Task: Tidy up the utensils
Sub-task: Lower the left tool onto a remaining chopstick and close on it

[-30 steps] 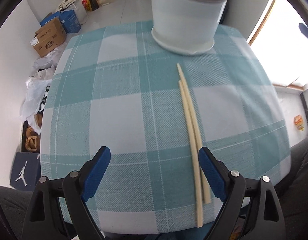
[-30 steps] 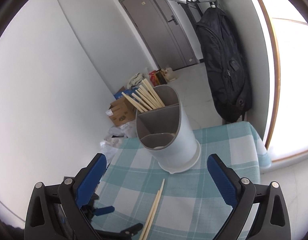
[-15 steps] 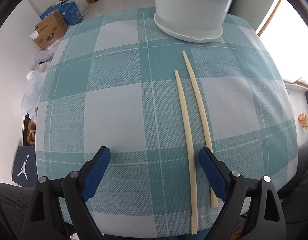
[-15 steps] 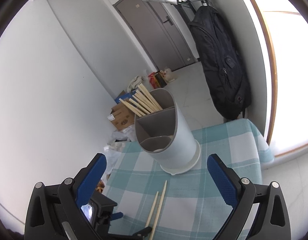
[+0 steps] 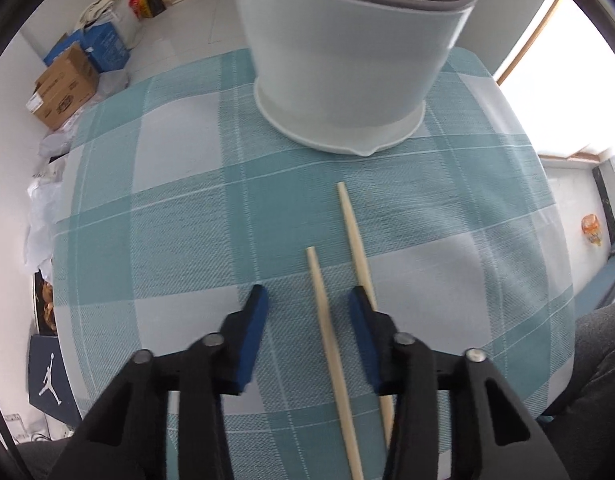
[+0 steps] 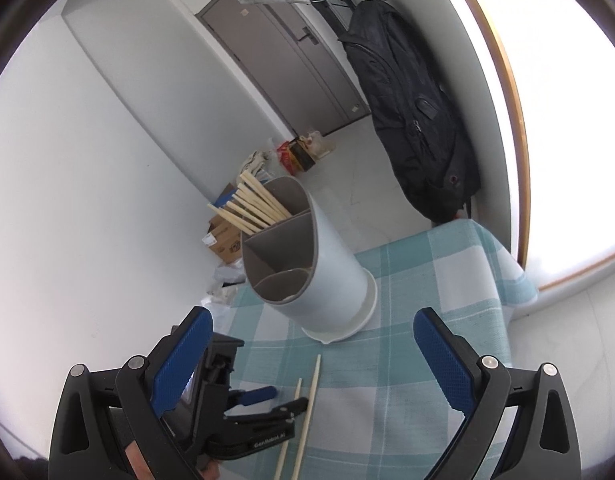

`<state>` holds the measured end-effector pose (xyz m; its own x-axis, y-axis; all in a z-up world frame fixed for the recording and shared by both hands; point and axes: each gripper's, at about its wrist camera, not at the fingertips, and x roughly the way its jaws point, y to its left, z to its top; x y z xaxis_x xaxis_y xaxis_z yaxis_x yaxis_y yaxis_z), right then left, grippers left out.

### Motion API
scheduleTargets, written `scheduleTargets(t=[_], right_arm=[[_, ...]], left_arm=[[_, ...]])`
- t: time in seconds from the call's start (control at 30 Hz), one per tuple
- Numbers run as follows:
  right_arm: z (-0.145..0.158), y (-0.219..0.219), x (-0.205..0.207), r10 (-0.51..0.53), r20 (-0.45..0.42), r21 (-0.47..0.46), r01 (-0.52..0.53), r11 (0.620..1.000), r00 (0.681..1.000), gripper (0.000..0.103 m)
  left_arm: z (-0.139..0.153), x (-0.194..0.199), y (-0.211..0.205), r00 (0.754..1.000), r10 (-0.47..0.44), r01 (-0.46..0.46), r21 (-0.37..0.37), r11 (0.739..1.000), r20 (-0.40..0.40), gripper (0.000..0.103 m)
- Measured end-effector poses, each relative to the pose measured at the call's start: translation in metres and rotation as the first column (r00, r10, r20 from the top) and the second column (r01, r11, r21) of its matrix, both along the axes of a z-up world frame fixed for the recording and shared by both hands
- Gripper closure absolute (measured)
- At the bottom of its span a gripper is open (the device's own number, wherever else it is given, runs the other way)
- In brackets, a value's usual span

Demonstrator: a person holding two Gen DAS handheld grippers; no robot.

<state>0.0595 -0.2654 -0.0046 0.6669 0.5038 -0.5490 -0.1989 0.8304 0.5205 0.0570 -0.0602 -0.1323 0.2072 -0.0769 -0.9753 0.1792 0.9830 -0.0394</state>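
Note:
Two pale chopsticks lie side by side on the checked teal tablecloth (image 5: 179,240). My left gripper (image 5: 307,300) is low over the cloth, half closed, with the left chopstick (image 5: 327,336) between its fingers, not gripped. The right chopstick (image 5: 355,240) passes under the right finger (image 5: 363,328). The white utensil holder (image 5: 347,52) stands just beyond. In the right wrist view my right gripper (image 6: 311,336) is open and empty, held high above the table; the holder (image 6: 327,264) has several chopsticks (image 6: 251,204) in its far compartment, and the left gripper (image 6: 267,400) shows beside both chopsticks (image 6: 307,404).
The small table's edges fall away on all sides. Cardboard boxes (image 5: 63,88) and bags lie on the floor to the left. A black backpack (image 6: 415,112) hangs by the door at the back right. A window is on the right.
My left gripper has moved forward toward the holder and lower, and its fingers have narrowed around the left chopstick. The right gripper has tilted slightly and stays open.

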Motion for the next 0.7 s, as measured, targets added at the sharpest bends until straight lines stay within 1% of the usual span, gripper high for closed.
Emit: scheduleTargets(t=[0.07,0.13,0.17,0.2,0.27,0.3,0.37,0.47,0.57,0.63,0.7], right_arm=[[-0.003,-0.003,0.002,-0.009,-0.017,0.001,0.009,1.0,1.0,0.001],[-0.006,-0.005,0.003,-0.013,-0.033,0.005,0.013,1.0,0.999,0.001],[-0.007,-0.005,0.004,-0.014,-0.042,0.006,0.014,1.0,0.999,0.001],[-0.009,-0.005,0.004,-0.014,-0.051,0.004,0.015,1.0,0.999,0.001],[-0.011,-0.004,0.005,-0.016,-0.061,-0.006,0.015,1.0,0.998,0.001],[-0.013,-0.003,0.006,-0.016,-0.065,-0.012,0.015,1.0,0.998,0.001],[-0.015,0.0,0.007,-0.014,-0.074,-0.027,0.012,1.0,0.997,0.001],[-0.022,0.008,0.009,0.0,-0.095,-0.052,-0.005,0.999,0.995,0.001],[-0.03,0.021,0.01,0.037,-0.123,-0.072,-0.046,0.996,0.992,0.003],[-0.037,0.035,0.01,0.072,-0.149,-0.102,-0.088,0.991,0.986,0.008],[-0.045,0.046,0.011,0.098,-0.178,-0.124,-0.121,0.985,0.979,0.019]], left_arm=[[0.001,0.001,-0.003,1.0,-0.019,0.019,-0.01,1.0,-0.003,0.085],[0.001,0.002,-0.002,1.0,-0.017,0.017,-0.027,0.999,-0.001,0.09],[0.001,0.004,0.0,1.0,-0.012,0.012,-0.038,0.999,0.003,0.097],[0.0,0.005,0.003,1.0,-0.006,0.006,-0.053,0.999,0.004,0.101],[0.0,0.008,0.009,1.0,0.016,-0.016,-0.106,0.994,-0.002,0.102],[0.0,0.009,0.014,1.0,0.029,-0.029,-0.12,0.992,-0.002,0.102],[0.0,0.01,0.02,0.999,0.049,-0.048,-0.13,0.99,0.008,0.102],[0.001,0.008,0.026,0.997,0.07,-0.066,-0.171,0.983,0.017,0.102],[0.01,0.0,0.037,0.994,0.094,-0.082,-0.207,0.975,0.049,0.102],[0.027,-0.005,0.045,0.987,0.127,-0.101,-0.248,0.964,0.093,0.102],[0.04,-0.008,0.057,0.98,0.153,-0.111,-0.289,0.951,0.129,0.102]])
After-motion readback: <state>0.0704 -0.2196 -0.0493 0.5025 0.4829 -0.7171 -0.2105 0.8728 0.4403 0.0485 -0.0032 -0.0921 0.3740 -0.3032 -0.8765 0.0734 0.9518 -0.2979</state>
